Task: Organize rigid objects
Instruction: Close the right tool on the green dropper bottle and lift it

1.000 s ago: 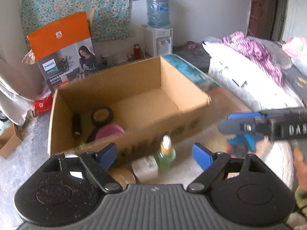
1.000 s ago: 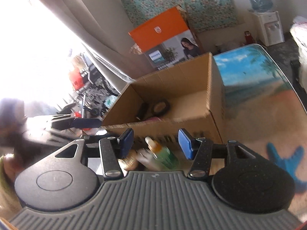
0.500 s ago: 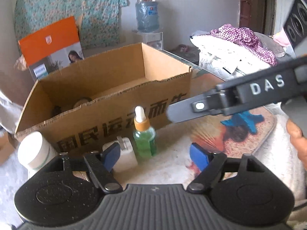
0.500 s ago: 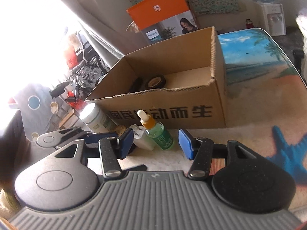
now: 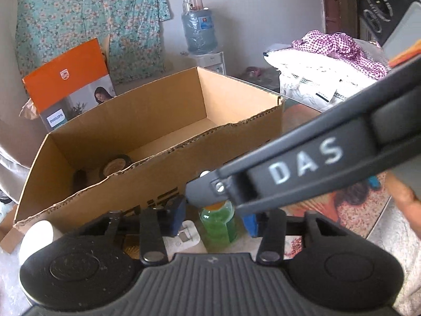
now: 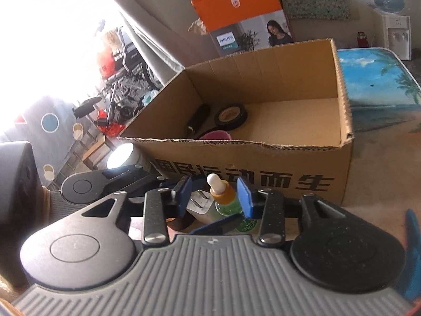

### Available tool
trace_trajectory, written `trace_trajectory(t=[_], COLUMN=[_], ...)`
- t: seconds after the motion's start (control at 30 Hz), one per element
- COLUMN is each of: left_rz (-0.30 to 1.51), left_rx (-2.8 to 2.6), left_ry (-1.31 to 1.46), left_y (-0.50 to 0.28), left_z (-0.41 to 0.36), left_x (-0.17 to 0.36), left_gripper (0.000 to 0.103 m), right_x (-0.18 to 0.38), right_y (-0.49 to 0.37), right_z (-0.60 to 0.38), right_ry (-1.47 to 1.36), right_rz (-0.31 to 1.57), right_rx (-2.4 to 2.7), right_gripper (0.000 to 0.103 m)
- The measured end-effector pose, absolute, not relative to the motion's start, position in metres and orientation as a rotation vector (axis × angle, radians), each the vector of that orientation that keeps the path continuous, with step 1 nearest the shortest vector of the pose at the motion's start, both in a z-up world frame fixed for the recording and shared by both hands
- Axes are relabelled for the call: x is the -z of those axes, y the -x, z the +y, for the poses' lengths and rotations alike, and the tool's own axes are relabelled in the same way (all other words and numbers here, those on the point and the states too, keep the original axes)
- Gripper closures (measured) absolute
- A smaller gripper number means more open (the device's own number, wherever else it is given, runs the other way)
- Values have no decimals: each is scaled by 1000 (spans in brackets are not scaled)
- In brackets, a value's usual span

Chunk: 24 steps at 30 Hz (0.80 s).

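Observation:
A green dropper bottle (image 5: 218,223) with an orange collar stands on the table in front of an open cardboard box (image 5: 147,184). My left gripper (image 5: 214,217) is open with its blue pads either side of the bottle body. My right gripper (image 6: 214,196) is open around the bottle's neck (image 6: 223,194); its arm crosses the left wrist view (image 5: 302,168) and hides the bottle's cap. The box (image 6: 263,158) holds a black tape roll (image 6: 231,115), a dark cylinder (image 6: 197,119) and a pink-lidded item (image 6: 215,134).
A white plug adapter (image 5: 185,235) lies left of the bottle. A white round jar (image 5: 36,239) stands at the box's left corner. An orange Philips carton (image 5: 69,84) leans behind the box. Bedding (image 5: 329,71) is piled at right.
Both grippers have moved down and forward to the green bottle. Their pads now bracket it, and the right gripper's arm has come across the left wrist view.

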<state>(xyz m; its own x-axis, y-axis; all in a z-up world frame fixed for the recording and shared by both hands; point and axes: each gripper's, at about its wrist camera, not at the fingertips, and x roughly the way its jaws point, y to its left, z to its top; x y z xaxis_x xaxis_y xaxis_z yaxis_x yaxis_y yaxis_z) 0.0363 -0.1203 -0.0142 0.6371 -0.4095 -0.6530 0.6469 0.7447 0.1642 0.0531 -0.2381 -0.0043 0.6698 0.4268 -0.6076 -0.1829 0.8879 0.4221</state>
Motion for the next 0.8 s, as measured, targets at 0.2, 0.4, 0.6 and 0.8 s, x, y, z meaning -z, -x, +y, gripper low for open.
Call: trace_trajectory(t=[0.2,0.4,0.6,0.8], left_rz=[652,649,659,660], left_rx=[632,631,662,703], left_ry=[-394,-391,-369,-353], left_y=[-43,-41,-39,-30], left_z=[-123,-124,-129,-142], left_x=[19,20,19,20], left_gripper=[71,71,71,72], right_x=[11,13,10,7], right_y=[-65,-65,-57,-43], right_z=[-236,-238,-240,-254], right_ry=[-340,-344,-333,-342], right_rz=[787,782,786,789], right_rx=[-356,-353,-331,-299], right_gripper=[79,82,82,82])
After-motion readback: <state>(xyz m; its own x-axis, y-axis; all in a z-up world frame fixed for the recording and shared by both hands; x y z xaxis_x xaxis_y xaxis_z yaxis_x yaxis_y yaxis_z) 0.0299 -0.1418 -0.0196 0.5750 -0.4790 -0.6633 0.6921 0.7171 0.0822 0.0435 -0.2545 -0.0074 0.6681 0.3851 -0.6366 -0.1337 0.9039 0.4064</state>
